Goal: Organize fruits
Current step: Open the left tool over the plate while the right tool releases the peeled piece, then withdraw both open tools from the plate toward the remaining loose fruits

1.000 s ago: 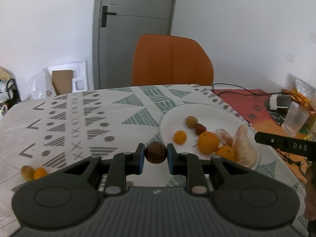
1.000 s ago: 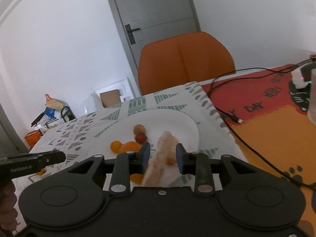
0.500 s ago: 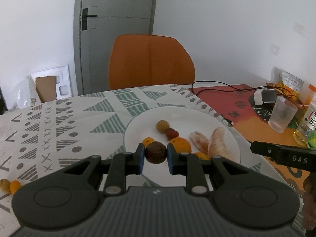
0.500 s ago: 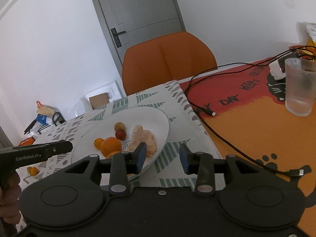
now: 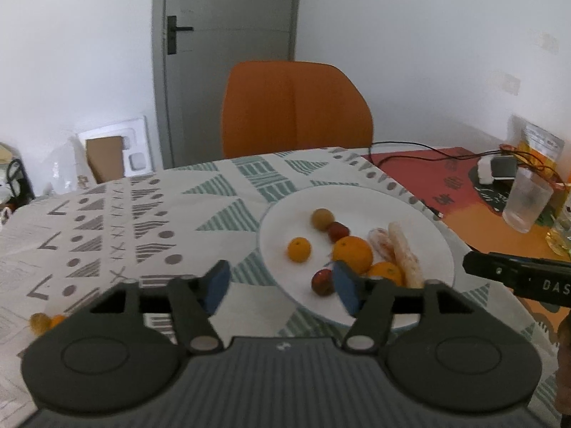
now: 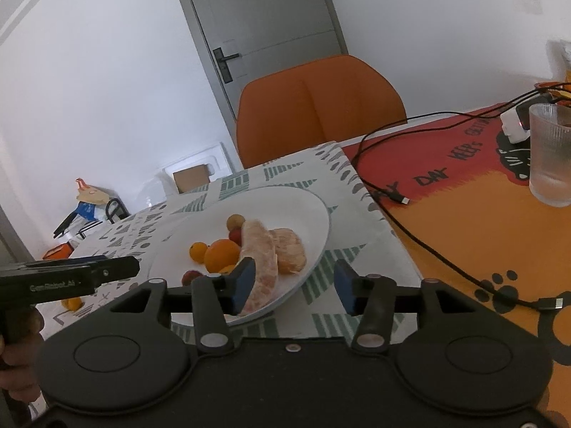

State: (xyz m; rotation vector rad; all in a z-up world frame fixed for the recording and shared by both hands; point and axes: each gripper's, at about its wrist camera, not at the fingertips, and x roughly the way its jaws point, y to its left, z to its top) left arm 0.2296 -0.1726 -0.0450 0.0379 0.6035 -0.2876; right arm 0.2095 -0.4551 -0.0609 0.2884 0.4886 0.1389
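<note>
Left gripper (image 5: 280, 287): jaws just spread, nothing gripped. Right gripper (image 6: 294, 285): jaws just widened, empty. Brown fruit (image 5: 322, 281) on plate (image 5: 360, 196) by left gripper's pad (beyond: oranges (image 5: 352, 253), peeled segments (image 6: 264, 256)). Chair (image 5: 296, 107) behind.

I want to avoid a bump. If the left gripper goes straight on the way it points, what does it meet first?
Probably the tablecloth just beside the white plate; nothing lies between its open jaws. Depth is unclear.
</note>
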